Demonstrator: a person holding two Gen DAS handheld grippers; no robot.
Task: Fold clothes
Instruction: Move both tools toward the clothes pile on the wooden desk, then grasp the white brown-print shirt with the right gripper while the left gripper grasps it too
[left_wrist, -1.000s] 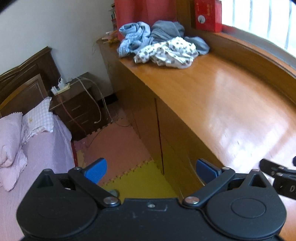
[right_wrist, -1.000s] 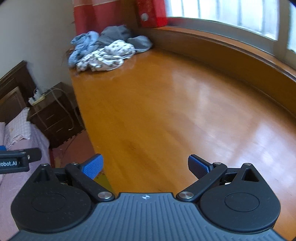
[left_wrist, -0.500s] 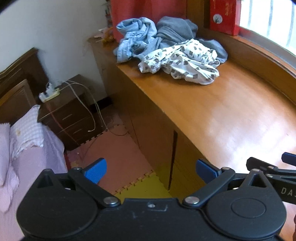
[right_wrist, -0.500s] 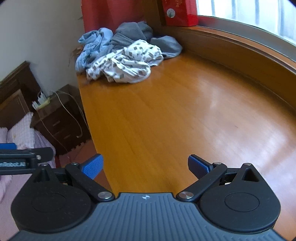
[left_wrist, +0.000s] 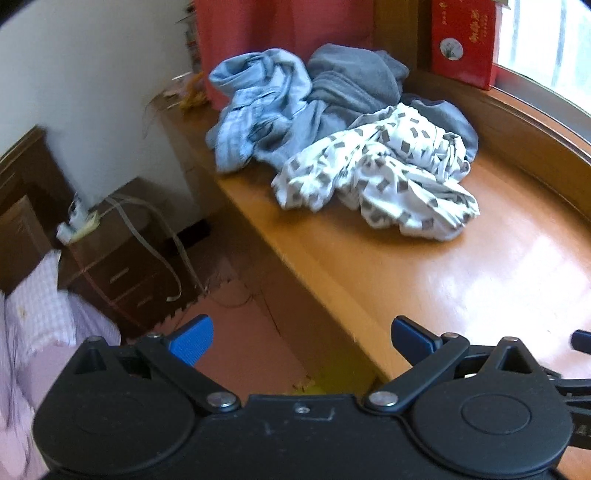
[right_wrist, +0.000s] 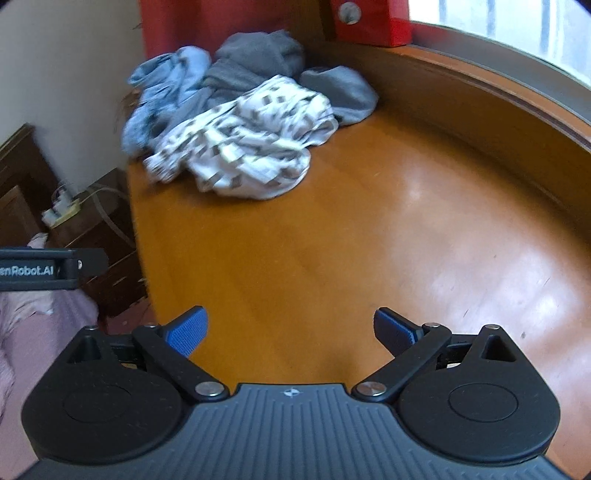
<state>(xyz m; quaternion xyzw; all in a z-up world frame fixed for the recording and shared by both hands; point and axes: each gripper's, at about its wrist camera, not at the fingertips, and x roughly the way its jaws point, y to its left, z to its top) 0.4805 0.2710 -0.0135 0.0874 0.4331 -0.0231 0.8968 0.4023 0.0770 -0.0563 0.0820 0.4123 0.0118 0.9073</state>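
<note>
You're closing in now: the crumpled white garment with grey squares (left_wrist: 384, 181), fronting the heap at twelve o'clock on the glossy orange-brown wooden countertop (right_wrist: 332, 258), looms far larger than a second ago. Your left gripper (left_wrist: 301, 338) and right gripper (right_wrist: 290, 330) both ride spread wide and empty, so the first pickup looks imminent; nothing folded yet.

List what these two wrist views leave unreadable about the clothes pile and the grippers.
- Grey garment: both views; mostly buried under the white patterned garment and light blue garment, so its type is unclear.
- Whole pile: right wrist view; motion blur smears the print and folds.
- Left gripper: right wrist view shows only a side bar at the left edge.
- Right gripper: left wrist view cuts it off at the right edge.
</note>
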